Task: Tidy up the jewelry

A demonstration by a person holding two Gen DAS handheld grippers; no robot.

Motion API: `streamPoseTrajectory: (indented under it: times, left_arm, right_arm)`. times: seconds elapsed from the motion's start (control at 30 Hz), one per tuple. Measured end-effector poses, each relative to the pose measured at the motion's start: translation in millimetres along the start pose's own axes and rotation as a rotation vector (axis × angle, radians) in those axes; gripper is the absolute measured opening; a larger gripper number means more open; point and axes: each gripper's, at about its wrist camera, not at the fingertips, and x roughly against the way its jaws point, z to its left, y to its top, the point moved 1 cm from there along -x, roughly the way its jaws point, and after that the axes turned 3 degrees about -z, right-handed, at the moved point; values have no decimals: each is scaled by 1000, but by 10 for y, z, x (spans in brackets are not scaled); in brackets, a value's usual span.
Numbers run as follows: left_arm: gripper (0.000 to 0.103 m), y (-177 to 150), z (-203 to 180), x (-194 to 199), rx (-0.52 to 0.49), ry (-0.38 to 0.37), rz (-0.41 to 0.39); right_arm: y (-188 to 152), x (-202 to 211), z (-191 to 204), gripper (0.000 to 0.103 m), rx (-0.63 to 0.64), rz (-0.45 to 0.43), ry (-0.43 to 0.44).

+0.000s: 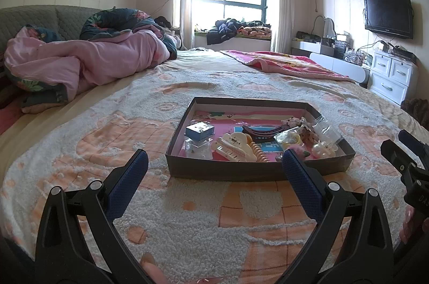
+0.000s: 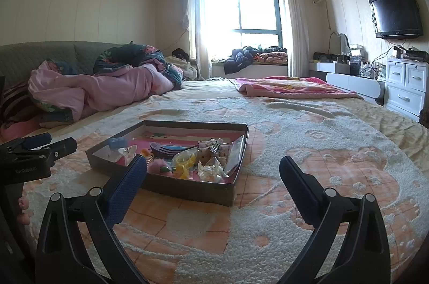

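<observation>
A shallow dark cardboard box (image 1: 228,171) sits on the bed and holds hair clips and jewelry: a small blue box (image 1: 199,131), a cream claw clip (image 1: 233,147), a dark brown clip (image 1: 264,132), pearl pieces (image 1: 323,149) and clear bags. My left gripper (image 1: 214,157) is open and empty, just short of the box's near wall. In the right wrist view the box (image 2: 187,188) lies ahead and to the left. My right gripper (image 2: 213,164) is open and empty near the box's right corner. The left gripper shows at that view's left edge (image 2: 40,147).
The box rests on a fluffy peach-and-white blanket (image 1: 187,225). A pink quilt (image 1: 88,61) is heaped at the back left. A pink blanket (image 1: 284,62) lies at the back right. White drawers (image 1: 394,74) and a wall television (image 1: 387,15) stand to the right.
</observation>
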Motion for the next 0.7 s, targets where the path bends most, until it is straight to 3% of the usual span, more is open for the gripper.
streamPoseTrajectory:
  times: [0.7]
  left_arm:
    - [92, 3, 1, 0, 1, -2, 1]
  right_arm:
    - [-5, -11, 12, 96, -1, 4, 2]
